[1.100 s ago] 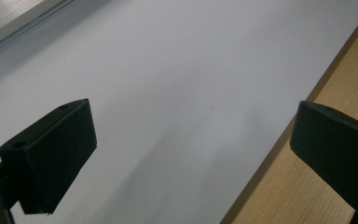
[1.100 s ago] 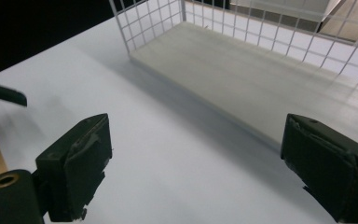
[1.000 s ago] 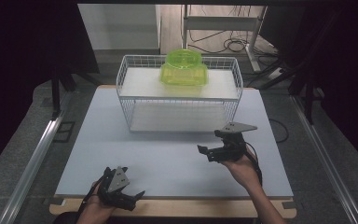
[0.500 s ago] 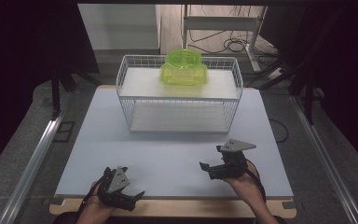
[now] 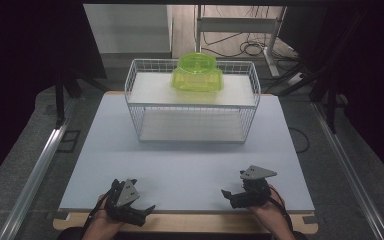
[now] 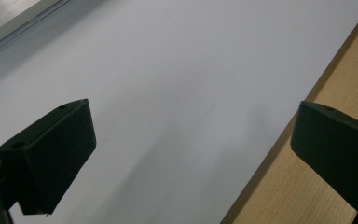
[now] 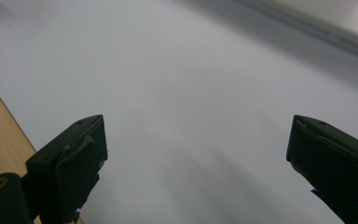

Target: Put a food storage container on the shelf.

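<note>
My left gripper rests at the near left edge of the white table mat, jaws open with nothing between them. In the left gripper view its jaws spread wide over the mat and the wooden table edge. My right gripper sits low at the near right of the mat, also open and holding nothing. Its own view shows the gripper with jaws wide apart above bare mat. A white wire basket rack stands at the back centre. On top of it rests a lime green see-through container.
A wooden strip runs along the table's near edge. Metal rails flank the table on both sides. Behind the rack are cables and a metal stand on the floor. Dark curtains close off both sides.
My right gripper has drawn back from the middle right of the mat toward the near edge and come lower. The left gripper has stayed put.
</note>
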Action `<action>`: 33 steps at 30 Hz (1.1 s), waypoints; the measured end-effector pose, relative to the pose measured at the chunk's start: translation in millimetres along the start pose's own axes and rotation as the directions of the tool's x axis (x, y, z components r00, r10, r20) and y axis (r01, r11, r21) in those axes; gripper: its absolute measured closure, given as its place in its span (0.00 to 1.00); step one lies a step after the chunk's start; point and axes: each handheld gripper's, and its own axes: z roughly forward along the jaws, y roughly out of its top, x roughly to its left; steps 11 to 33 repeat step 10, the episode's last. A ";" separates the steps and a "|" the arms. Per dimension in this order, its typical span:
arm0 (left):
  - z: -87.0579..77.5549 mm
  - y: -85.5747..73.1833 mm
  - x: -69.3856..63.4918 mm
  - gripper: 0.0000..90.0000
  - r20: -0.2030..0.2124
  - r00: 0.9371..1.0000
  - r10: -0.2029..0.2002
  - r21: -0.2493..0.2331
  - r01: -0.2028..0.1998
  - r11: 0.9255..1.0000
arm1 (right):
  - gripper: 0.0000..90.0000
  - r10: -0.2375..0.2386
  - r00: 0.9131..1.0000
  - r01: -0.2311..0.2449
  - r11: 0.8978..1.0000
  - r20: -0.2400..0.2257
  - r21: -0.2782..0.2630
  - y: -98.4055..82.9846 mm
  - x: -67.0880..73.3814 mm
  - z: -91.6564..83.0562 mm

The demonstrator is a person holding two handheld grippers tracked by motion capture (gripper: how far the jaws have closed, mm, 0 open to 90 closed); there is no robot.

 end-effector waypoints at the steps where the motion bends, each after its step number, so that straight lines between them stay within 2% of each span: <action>1: 0.1 -0.1 -0.1 0.00 0.000 1.000 0.001 0.001 -0.001 1.000 | 0.06 -0.004 1.000 0.004 1.000 0.002 0.011 -3.2 0.4 1.3; 4: 0.4 -0.1 -0.4 0.00 0.000 1.000 0.006 0.004 -0.006 1.000 | 0.06 -0.014 1.000 0.013 0.999 0.008 0.043 -7.7 0.6 3.2; 10: 1.2 0.4 -0.9 0.00 0.000 1.000 0.013 0.008 -0.013 1.000 | 0.06 -0.017 1.000 0.016 0.998 0.020 0.053 -7.1 1.0 4.6; 33: 1.2 0.4 -0.9 0.00 0.000 1.000 0.013 0.008 -0.013 1.000 | 0.06 -0.017 1.000 0.016 0.998 0.020 0.053 -7.1 1.0 4.6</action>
